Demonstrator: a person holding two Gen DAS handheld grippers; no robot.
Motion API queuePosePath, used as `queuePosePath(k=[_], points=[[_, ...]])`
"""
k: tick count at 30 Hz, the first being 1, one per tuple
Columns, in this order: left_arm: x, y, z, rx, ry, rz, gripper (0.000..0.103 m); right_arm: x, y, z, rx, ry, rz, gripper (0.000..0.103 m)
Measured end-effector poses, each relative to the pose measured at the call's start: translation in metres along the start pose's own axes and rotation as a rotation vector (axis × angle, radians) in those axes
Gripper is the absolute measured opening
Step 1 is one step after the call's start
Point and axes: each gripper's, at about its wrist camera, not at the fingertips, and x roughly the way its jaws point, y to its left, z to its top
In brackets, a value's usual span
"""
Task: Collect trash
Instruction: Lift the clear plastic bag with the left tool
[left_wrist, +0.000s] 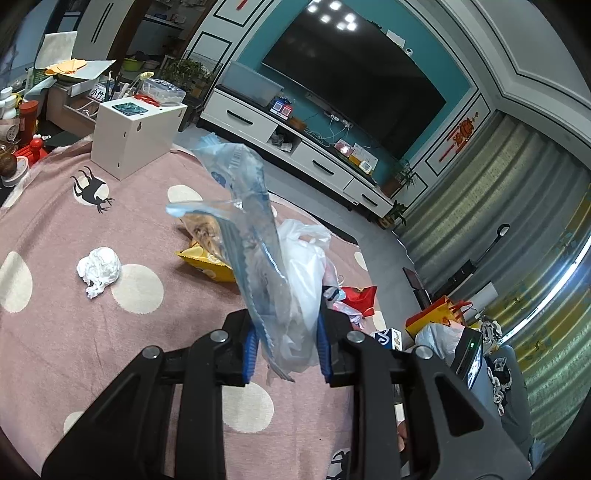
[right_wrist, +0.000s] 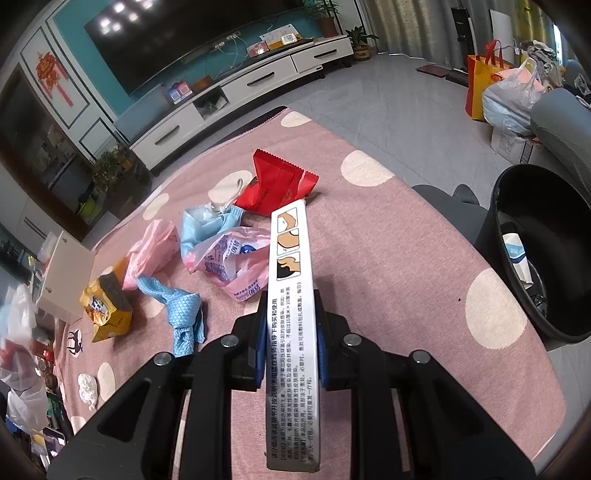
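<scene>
My left gripper (left_wrist: 284, 343) is shut on a clear blue plastic wrapper (left_wrist: 251, 221) and a white plastic bag (left_wrist: 303, 280), held above the pink spotted tablecloth (left_wrist: 74, 332). My right gripper (right_wrist: 291, 343) is shut on a long white medicine box (right_wrist: 291, 317), held above the table to the left of a black trash bin (right_wrist: 535, 251). On the table lie a red wrapper (right_wrist: 273, 184), a pink plastic bag (right_wrist: 236, 258), a blue face mask (right_wrist: 207, 221), a blue cloth (right_wrist: 181, 310), a yellow snack bag (right_wrist: 107, 306) and a crumpled white tissue (left_wrist: 98, 269).
A white box (left_wrist: 136, 136) stands at the table's far side, with clutter at the left edge. A TV stand (right_wrist: 240, 85) lines the far wall. Shopping bags (right_wrist: 509, 85) sit on the floor by a grey chair. The bin holds some trash.
</scene>
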Motion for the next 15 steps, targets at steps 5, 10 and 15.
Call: queuePosePath(k=[5,10,15], points=[[-0.002,-0.003,-0.001,0.005,-0.003,-0.009,0.026,-0.002,0.000,0.001,0.000,-0.007,0.000,0.022],[0.000,-0.006,-0.002,0.014,0.001,-0.012,0.026,-0.006,-0.001,0.001,0.000,-0.018,0.009,0.022],[0.004,-0.010,-0.004,0.029,0.009,-0.010,0.026,-0.012,-0.003,0.002,0.005,-0.033,0.018,0.022]])
